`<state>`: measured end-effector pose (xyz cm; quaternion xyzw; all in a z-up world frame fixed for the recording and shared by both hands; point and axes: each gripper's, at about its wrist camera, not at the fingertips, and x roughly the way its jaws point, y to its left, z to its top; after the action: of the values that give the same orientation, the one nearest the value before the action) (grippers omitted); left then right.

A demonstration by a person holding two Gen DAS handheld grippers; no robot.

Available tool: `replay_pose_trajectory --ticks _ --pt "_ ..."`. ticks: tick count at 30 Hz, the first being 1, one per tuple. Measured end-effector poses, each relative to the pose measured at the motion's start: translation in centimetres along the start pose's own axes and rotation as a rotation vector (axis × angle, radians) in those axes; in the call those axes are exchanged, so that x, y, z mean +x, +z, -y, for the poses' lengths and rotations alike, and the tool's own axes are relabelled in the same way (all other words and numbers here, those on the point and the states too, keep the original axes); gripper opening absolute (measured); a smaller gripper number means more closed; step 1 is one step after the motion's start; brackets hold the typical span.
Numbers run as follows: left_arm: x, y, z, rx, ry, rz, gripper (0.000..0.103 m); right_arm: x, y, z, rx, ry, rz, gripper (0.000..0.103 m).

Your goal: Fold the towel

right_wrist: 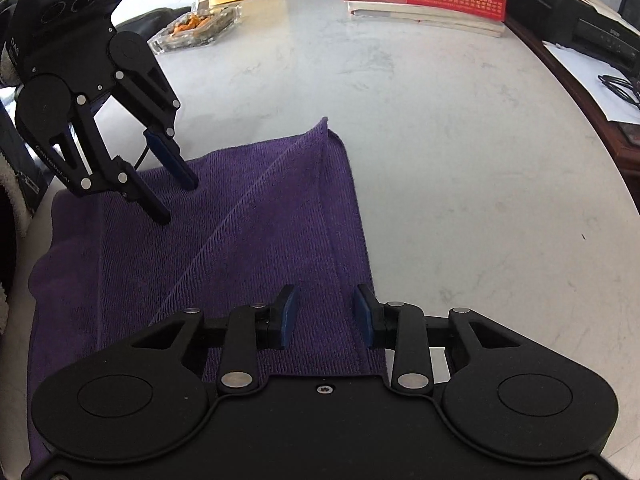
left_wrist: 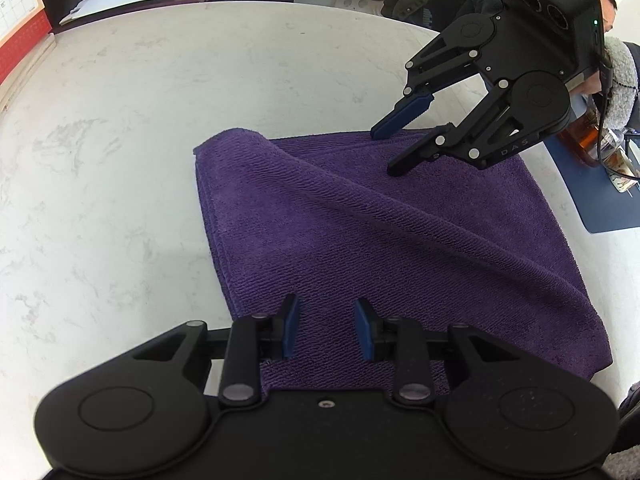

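A purple towel (left_wrist: pixel 360 232) lies folded on the white marble table (left_wrist: pixel 120 140), with a diagonal ridge across its top layer. It also shows in the right wrist view (right_wrist: pixel 240 232). My left gripper (left_wrist: pixel 326 330) is open and empty, just above the towel's near edge; in the right wrist view it (right_wrist: pixel 180 200) hovers over the towel's far left part. My right gripper (right_wrist: pixel 325 318) is open and empty over the towel's near right edge; in the left wrist view it (left_wrist: pixel 386 152) has its fingertips at the towel's far edge.
A glass dish with snacks (right_wrist: pixel 196 28), books and a red calendar (right_wrist: pixel 440 4) stand at the table's far side. A printer (right_wrist: pixel 576 20) and cables sit on the right. A blue mat (left_wrist: pixel 600 200) with glassware and seated people (left_wrist: pixel 608 60) are near the table edge.
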<state>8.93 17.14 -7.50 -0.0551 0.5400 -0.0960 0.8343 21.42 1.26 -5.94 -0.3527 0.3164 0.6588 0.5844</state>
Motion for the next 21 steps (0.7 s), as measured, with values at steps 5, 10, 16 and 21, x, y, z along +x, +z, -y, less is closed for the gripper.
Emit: replay_pose_trajectory --ticks 5,10,16,21 --pt "-0.2 0.1 -0.1 0.000 0.000 0.001 0.028 -0.1 0.3 -0.5 -0.052 -0.019 -0.041 0.007" --pt "-0.3 0.1 0.0 0.004 0.002 0.000 0.028 -0.8 0.1 -0.7 -0.049 -0.042 -0.045 0.003" --pt "-0.2 0.1 0.2 0.009 0.002 -0.002 0.028 -1.6 -0.8 -0.1 -0.035 -0.112 -0.066 0.004" --pt "-0.3 0.3 0.4 0.012 0.003 -0.007 0.028 -1.6 -1.2 0.0 -0.033 -0.164 -0.061 0.005"
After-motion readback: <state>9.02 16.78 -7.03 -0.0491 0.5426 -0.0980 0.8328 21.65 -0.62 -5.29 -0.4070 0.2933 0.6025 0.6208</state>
